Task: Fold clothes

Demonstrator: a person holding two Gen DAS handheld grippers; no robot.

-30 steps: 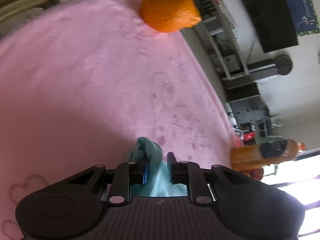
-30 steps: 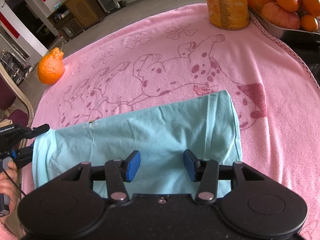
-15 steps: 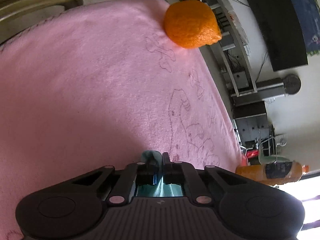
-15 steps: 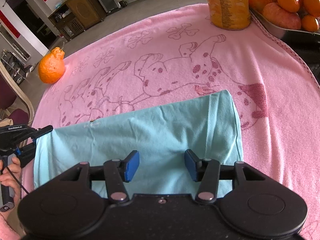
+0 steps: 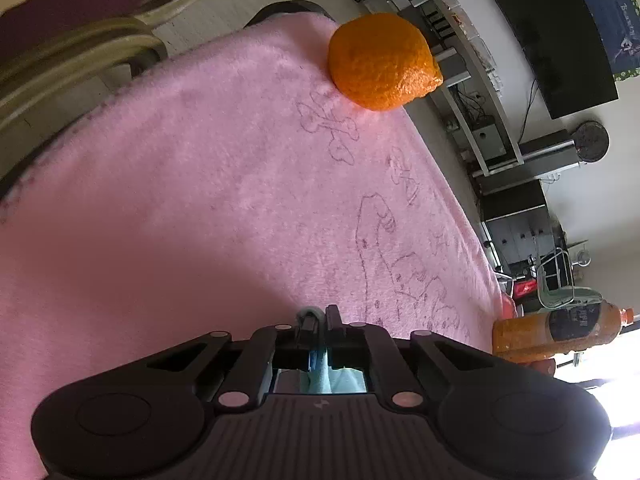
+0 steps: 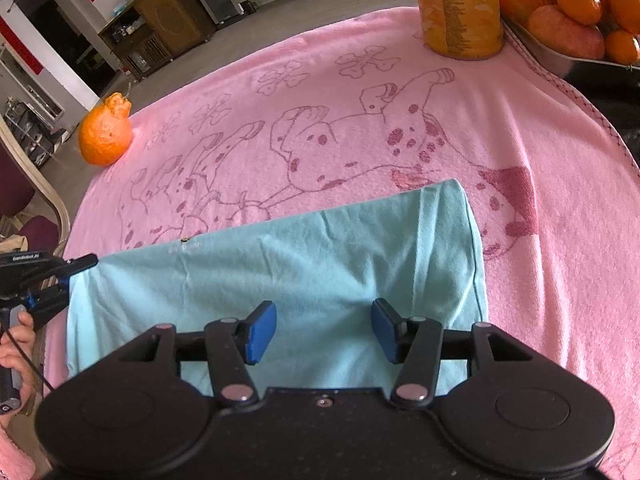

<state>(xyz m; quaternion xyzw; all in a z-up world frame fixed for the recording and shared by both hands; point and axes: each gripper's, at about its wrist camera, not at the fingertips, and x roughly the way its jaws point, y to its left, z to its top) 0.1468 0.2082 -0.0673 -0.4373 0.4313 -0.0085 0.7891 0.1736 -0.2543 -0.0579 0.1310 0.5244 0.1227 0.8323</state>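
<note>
A light teal garment [image 6: 280, 268] lies folded flat on the pink dog-print towel [image 6: 360, 132] in the right wrist view. My right gripper [image 6: 323, 334] hovers open over its near edge, nothing between the blue pads. The left gripper [image 6: 76, 266] shows at the garment's left corner, held by a hand [image 6: 16, 344]. In the left wrist view my left gripper [image 5: 319, 322] is shut on a thin bunch of the teal garment [image 5: 320, 376], which shows only between and behind the fingers.
A knobbly orange [image 6: 105, 136] sits near the towel's far left edge. An orange juice bottle [image 6: 460, 8] and a metal tray [image 6: 576, 60] of fruit stand at the far right. A chair [image 5: 80, 52] stands beyond the table edge.
My left gripper closed on the teal cloth corner and the view tilted so the orange sits more to the right. The right gripper stayed open and nearly still.
</note>
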